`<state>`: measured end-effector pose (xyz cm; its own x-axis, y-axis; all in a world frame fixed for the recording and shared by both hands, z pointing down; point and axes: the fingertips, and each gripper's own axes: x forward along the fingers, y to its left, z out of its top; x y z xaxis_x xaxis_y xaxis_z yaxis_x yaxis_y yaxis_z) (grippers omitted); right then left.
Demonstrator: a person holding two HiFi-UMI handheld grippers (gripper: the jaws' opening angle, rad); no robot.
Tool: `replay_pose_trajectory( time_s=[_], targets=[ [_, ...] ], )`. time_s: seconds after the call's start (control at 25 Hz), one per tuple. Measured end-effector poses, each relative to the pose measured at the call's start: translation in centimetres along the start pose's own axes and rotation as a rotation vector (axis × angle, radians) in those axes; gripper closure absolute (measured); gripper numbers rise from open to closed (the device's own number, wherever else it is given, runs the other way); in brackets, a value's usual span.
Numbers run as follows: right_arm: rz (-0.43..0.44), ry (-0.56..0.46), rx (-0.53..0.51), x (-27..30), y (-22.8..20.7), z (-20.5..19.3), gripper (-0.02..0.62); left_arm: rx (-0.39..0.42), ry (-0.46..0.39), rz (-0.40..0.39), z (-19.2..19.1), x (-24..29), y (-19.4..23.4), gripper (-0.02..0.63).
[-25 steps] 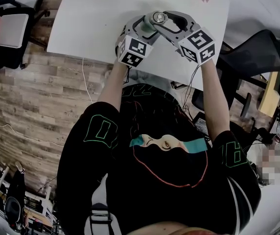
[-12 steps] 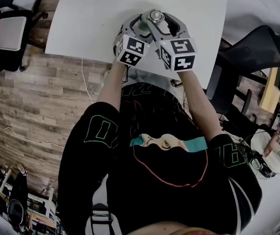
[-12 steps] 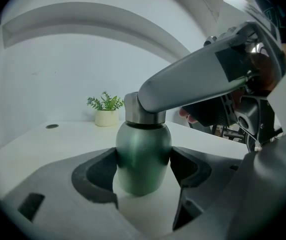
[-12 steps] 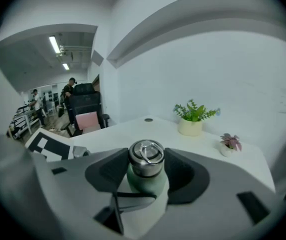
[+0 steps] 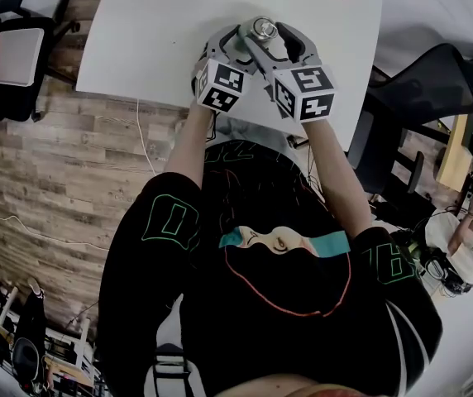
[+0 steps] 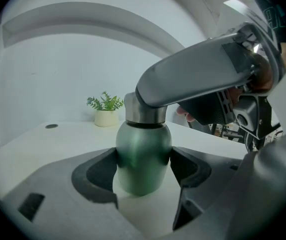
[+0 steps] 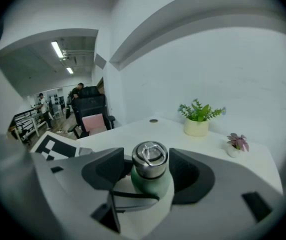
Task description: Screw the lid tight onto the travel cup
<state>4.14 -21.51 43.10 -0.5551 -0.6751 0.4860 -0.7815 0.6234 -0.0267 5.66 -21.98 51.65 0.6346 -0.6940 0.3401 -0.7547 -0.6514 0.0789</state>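
the fingers [image 6: 100,173] of my left gripper [image 6: 144,166] are clamped on the cup [image 6: 143,149]. one dark pad presses on each side of its green belly. the fingers [image 7: 190,176] of my right gripper [image 7: 150,171] have just been opening. they stand apart, with the silver lid [image 7: 149,159] between them. i see a small gap on each side of the lid, so they do not squeeze it.

the lid sits on top of the cup, and the cup stands upright on the white table [image 5: 154,31], in its right half. from above, both grippers meet at the cup. the left one comes in from the left and grips low. the right one comes in from the near right and sits higher, up at the lid. in the left gripper view, a grey part of the right gripper reaches across over the top of the cup.

far back on the table stands a green plant [image 7: 198,118] in a pale pot. a small pink plant [image 7: 238,144] stands just to the right of it. both are well apart from the cup.
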Motion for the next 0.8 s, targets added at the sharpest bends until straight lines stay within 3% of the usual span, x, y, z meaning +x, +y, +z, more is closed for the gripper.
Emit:
replay_pose_trajectory(
  time_s=[0.4, 0.64, 0.8],
  targets=[
    [0.298, 0.044, -0.253, -0.42, -0.57, 0.09, 0.329, -0.003, -0.003, -0.011, -0.09, 0.01, 0.00, 0.261],
    [0.440, 0.042, -0.272, -0.26, -0.30, -0.02, 0.365, -0.004, 0.000, -0.019, -0.05, -0.04, 0.03, 0.261],
    [0.450, 0.042, -0.266, -0.23, -0.04, 0.05, 0.374, -0.005, -0.002, -0.013, -0.10, -0.10, 0.03, 0.261]
  ],
)
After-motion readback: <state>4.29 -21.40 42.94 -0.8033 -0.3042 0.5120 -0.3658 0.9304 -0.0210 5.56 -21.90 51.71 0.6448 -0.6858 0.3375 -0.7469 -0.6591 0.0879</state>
